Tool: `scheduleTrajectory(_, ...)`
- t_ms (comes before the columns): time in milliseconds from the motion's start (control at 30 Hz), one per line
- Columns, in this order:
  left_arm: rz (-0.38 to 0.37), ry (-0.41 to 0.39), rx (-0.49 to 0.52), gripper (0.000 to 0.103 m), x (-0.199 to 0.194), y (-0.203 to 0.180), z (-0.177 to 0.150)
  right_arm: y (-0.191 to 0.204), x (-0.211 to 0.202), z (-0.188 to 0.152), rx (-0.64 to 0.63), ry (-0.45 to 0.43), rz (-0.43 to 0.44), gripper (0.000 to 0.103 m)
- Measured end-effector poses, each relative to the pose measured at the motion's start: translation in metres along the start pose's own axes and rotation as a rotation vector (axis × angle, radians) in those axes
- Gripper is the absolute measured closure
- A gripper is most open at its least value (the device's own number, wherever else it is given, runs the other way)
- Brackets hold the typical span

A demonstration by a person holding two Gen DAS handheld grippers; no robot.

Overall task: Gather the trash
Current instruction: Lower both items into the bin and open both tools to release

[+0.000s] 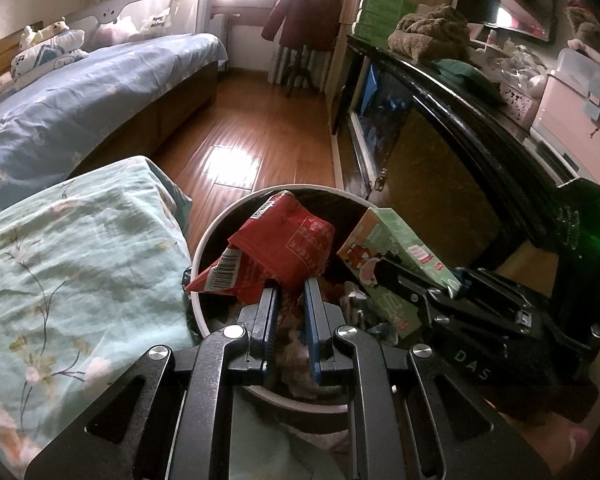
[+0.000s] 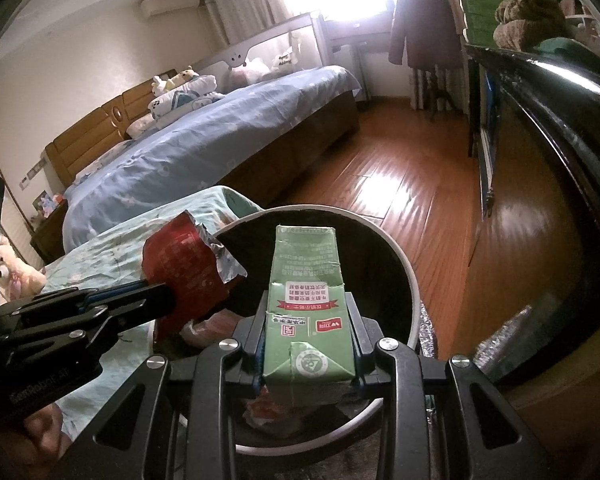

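Your left tool (image 1: 291, 294) is clamped on a crumpled red snack wrapper (image 1: 276, 246), which it holds just above the mouth of the round white trash bin (image 1: 204, 240); the blue fingers (image 1: 269, 308) pinch the wrapper's near edge, and the barcode end sticks out over the bin's left rim. Your right tool (image 2: 310, 322) grips a green carton (image 2: 306, 280) by its sides, with the carton's length pointing away from you and its far end over the bin's dark interior. In the left wrist view the carton (image 1: 384, 256) sits just right of the wrapper, both over the bin, close together but not clearly touching. In the right wrist view the left tool (image 2: 168, 294) comes in from the left with the wrapper (image 2: 184, 268) at the bin's (image 2: 404, 264) left rim. Some other crumpled scraps lie inside the bin, too dim to name.

Left of the bin, touching or nearly touching its rim, lies a pale green floral blanket (image 1: 68, 264). Farther left and beyond it stands a bed with a blue cover (image 1: 92, 92), pillows and soft toys at its head. Wooden floor (image 1: 252, 132) runs to the far wall, where a dark red coat (image 1: 304, 12) hangs near the bright window. A dark cabinet (image 1: 440, 120) runs along the right side, its top crowded with boxes and cloth.
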State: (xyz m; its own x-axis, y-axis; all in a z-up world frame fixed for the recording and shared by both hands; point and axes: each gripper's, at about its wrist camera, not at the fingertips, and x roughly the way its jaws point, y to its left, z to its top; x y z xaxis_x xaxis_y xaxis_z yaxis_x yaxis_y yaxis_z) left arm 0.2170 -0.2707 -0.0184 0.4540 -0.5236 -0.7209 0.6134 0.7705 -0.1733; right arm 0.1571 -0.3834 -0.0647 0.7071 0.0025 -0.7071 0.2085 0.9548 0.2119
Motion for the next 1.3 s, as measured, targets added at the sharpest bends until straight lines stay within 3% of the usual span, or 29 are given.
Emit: scheduleTrajectory(1300,0.0,0.025,0.0,0.091,0.012,-0.004,0.002,-0.011,0.005,-0.001,0.022,0.017,-0.003,0.071)
